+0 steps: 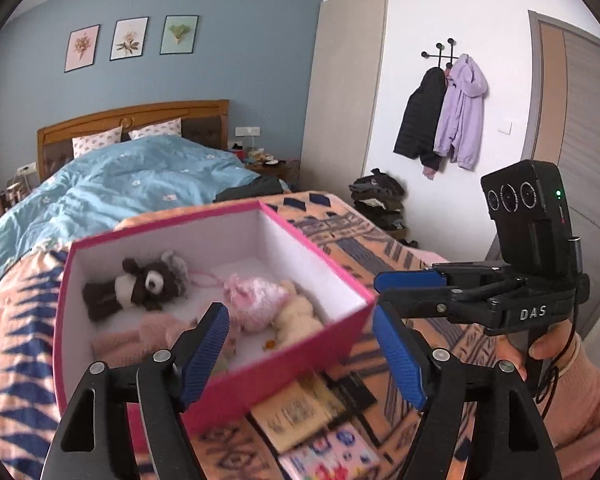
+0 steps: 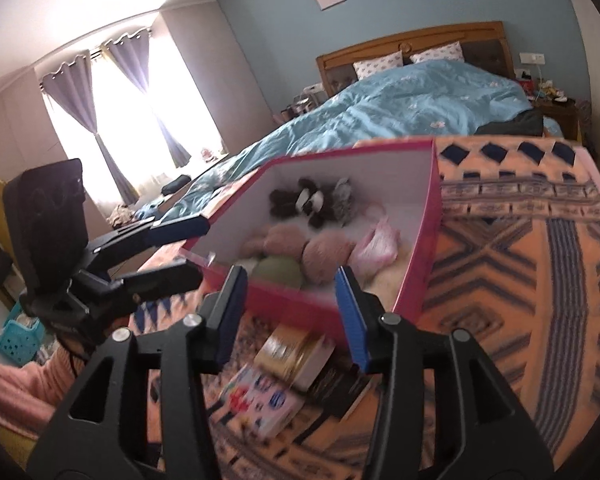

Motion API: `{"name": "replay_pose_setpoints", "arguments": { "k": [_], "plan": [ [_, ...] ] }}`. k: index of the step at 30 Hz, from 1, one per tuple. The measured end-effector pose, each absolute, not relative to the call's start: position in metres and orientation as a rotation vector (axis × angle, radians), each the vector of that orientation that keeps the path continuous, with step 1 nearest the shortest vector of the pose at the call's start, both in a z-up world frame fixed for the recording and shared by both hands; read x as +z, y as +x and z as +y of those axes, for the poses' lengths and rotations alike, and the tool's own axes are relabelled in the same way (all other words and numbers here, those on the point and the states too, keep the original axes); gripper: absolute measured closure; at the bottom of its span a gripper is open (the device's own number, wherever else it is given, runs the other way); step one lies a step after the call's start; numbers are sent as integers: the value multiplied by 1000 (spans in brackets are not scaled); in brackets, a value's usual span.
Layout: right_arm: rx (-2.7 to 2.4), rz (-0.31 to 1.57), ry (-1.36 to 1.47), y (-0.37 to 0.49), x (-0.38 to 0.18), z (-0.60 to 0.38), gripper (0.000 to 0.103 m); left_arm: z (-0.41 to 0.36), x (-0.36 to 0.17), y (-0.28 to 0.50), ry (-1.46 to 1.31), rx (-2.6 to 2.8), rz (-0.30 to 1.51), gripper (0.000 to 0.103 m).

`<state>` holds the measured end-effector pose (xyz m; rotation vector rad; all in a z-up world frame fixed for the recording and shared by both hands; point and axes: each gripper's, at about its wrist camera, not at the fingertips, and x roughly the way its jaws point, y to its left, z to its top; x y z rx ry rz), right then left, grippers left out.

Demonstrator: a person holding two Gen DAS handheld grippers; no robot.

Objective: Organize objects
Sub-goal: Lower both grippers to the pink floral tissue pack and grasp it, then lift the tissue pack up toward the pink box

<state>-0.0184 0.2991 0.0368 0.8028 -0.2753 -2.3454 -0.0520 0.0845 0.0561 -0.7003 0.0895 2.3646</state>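
A pink box [image 1: 204,396] with white inner walls sits on an orange patterned blanket [image 1: 380,240] on the bed, just ahead of both claws. Inside lie a dark plush animal [image 1: 140,284], a pink knitted pouch [image 1: 252,300] and other soft toys. Books [image 1: 296,416] lie on the blanket in front of the box, under the claws. The left claw [image 1: 300,348] stands wide open, empty, framing the box's near corner. The right claw [image 2: 292,304] is partly open, holding nothing.

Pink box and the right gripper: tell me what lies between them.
In the right wrist view, a few books lie on the blanket between the pink box and the right gripper.
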Motion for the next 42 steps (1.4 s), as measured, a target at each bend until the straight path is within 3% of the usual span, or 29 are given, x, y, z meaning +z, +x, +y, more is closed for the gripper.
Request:
{"name": "replay_pose_setpoints", "arguments": {
  "k": [16, 24, 29, 32, 42],
  "plan": [
    [-2194, -388, 1135, 20, -75, 269, 54, 70, -56, -28, -1117, 2224, -29, 32],
    [-2191, -418, 1151, 20, -81, 267, 54, 74, -70, -26, -1178, 2188, -75, 54],
    [-2194, -434, 1155, 24, -84, 266, 54, 75, -70, -22, -1180, 2174, -91, 58],
    [-2184, -444, 1163, 23, -85, 266, 62, 76, -72, -21, -1184, 2155, -103, 59],
    [-2167, -448, 1164, 24, -84, 270, 63, 76, -72, -15, -1185, 2137, -137, 60]
  ]
}}
